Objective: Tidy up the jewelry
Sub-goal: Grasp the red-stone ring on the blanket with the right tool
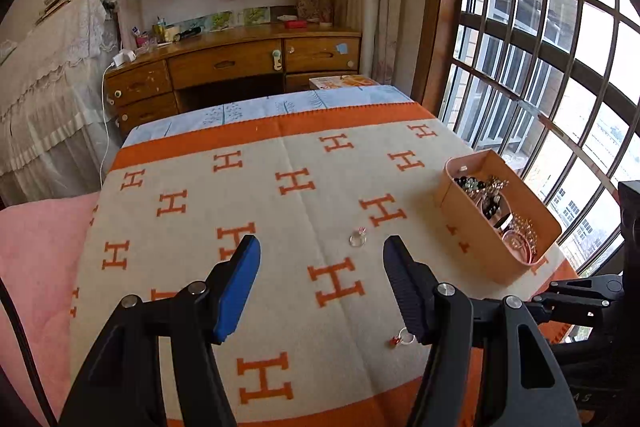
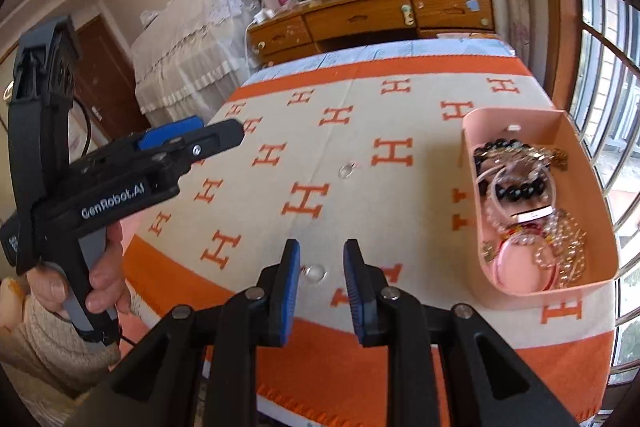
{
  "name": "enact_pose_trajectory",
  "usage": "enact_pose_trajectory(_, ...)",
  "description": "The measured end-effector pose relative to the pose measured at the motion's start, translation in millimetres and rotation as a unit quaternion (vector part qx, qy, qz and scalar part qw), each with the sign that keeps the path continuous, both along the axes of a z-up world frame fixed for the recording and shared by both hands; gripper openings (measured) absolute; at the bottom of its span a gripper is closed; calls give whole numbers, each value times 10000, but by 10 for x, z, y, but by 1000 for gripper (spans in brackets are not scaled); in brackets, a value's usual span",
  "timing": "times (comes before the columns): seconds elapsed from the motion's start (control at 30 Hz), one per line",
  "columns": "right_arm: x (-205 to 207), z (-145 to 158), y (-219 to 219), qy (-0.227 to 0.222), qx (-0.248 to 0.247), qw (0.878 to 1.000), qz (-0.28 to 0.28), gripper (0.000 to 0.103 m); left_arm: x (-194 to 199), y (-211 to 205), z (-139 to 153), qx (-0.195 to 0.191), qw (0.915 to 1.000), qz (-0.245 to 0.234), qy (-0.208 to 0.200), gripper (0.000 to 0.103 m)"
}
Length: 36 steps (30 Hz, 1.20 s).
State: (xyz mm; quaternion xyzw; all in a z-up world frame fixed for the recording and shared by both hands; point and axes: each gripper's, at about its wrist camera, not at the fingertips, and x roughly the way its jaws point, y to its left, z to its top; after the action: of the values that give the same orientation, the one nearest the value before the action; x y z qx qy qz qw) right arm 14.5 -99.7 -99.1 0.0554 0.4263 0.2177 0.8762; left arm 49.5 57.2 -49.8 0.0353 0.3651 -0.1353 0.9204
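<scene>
A pink box [image 1: 468, 203] [image 2: 516, 119] full of bracelets and necklaces [image 2: 528, 211] stands on the right of the blanket. Two clear rings lie loose on the blanket: one [image 1: 357, 239] [image 2: 346, 169] mid-table, one with a red bit [image 1: 402, 337] [image 2: 314, 273] near the front edge. My left gripper [image 1: 320, 247] is open and empty above the blanket, the mid-table ring just beyond its tips; it also shows in the right wrist view [image 2: 224, 133]. My right gripper [image 2: 322, 251] is open and empty, the near ring showing between its fingers.
The table is covered by a beige and orange H-pattern blanket [image 1: 240, 211] [image 2: 304, 131]. A pink cushion [image 1: 36, 255] lies at the left. A wooden desk [image 1: 240, 63] with shelves stands behind. A barred window [image 1: 560, 67] runs along the right.
</scene>
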Motion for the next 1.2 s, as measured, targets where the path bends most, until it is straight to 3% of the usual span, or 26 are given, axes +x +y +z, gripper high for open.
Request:
enact_pose_trajectory(0.13, -8, -286, 280, 441, -218, 9981, 383, 23, -83, 139, -187, 50, 9998, 74, 176, 62)
enact_pose_trajectory(0.3, 84, -513, 389, 783, -284, 9960, 335, 23, -97, 338, -317, -150, 9991, 190, 343, 62)
enact_pose_trajectory(0.97, 382, -486, 522, 439, -769, 9955, -325, 23, 117, 579, -527, -651, 9958, 140, 628, 62)
enact_pose_trajectory(1.2, 321, -503, 688, 30, -1371, 9902, -258, 23, 154, 522, -574, -679, 9952, 40, 702, 62)
